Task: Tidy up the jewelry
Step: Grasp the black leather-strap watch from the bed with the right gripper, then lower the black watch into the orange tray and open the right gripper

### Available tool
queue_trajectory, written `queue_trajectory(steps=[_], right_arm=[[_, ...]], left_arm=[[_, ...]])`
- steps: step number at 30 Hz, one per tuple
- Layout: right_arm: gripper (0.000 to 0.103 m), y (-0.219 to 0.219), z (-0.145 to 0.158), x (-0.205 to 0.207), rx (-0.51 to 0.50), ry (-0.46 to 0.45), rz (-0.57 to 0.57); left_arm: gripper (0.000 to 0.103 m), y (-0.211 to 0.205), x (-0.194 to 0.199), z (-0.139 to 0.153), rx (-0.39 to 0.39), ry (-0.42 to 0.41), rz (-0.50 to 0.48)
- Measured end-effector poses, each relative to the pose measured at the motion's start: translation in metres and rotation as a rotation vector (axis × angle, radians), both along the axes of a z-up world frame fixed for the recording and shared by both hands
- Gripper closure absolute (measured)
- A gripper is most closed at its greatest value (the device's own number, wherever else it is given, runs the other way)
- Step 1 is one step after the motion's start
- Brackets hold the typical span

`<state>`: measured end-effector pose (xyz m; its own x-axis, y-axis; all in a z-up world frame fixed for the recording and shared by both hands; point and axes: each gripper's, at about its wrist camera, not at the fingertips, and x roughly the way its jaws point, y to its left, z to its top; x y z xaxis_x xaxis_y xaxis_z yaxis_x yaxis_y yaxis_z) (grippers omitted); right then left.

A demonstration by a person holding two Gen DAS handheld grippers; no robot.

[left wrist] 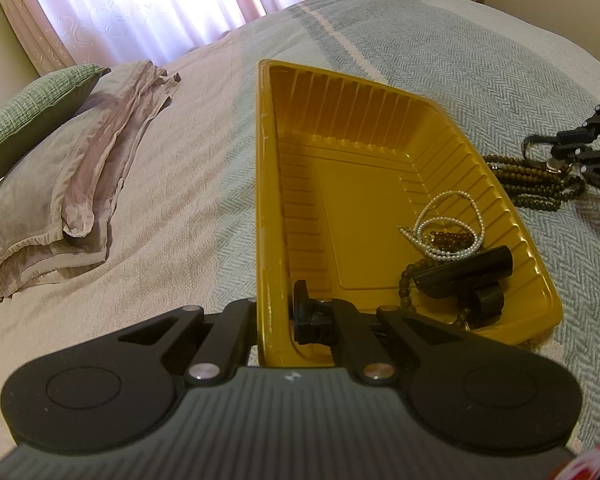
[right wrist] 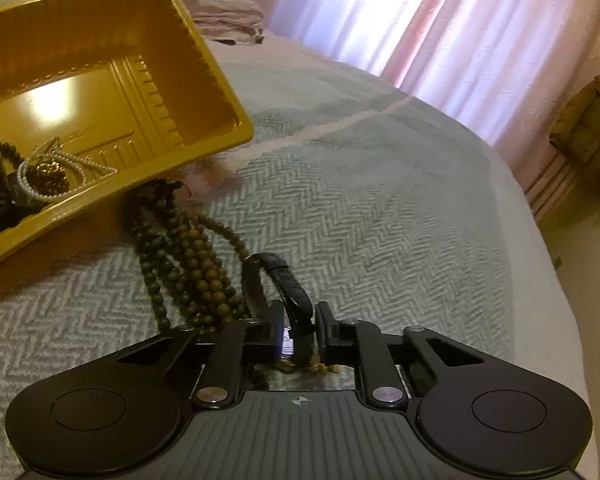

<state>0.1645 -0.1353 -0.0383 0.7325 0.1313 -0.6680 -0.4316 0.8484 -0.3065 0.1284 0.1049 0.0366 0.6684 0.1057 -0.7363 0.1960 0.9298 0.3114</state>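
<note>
The yellow tray [left wrist: 440, 148] is held tilted above the bed [left wrist: 180, 220] by the left hand-held gripper [left wrist: 274, 316], whose jaws are clamped on the tray's near wall, and in its low corner a pearl strand [left wrist: 452, 226], dark beads [left wrist: 446, 240] and a black object [left wrist: 464, 276] are gathered. On the herringbone bedspread [right wrist: 380, 220] just beside the tray a bunch of brown bead strings [right wrist: 196, 268] is lying. A black watch strap [right wrist: 296, 300] is enclosed between the nearly closed fingers of the right hand-held gripper [right wrist: 298, 332], close against the beads.
</note>
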Motion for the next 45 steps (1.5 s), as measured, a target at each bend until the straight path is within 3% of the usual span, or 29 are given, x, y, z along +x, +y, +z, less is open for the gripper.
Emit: queue_trajectory(steps=[12, 25, 33, 38, 45], right_arm=[[0.093, -0.039, 0.045, -0.015, 0.288, 0.015, -0.125], [0.093, -0.062, 0.076, -0.020, 0.417, 0.006, -0.188], [0.093, -0.031, 0.075, -0.022, 0.443, 0.036, -0.116], [0.093, 0.008, 0.080, -0.023, 0.514, 0.088, -0.013], [0.093, 0.066, 0.070, -0.013, 0.500, 0.125, 0.069]], left_arm=[[0.101, 0.000, 0.000, 0.000, 0.000, 0.000, -0.001], [0.101, 0.000, 0.001, 0.000, -0.005, -0.001, 0.001], [0.101, 0.000, 0.001, 0.000, -0.005, -0.001, 0.001], [0.101, 0.000, 0.001, 0.000, -0.004, 0.000, 0.001], [0.101, 0.001, 0.001, 0.000, -0.006, -0.002, 0.002]])
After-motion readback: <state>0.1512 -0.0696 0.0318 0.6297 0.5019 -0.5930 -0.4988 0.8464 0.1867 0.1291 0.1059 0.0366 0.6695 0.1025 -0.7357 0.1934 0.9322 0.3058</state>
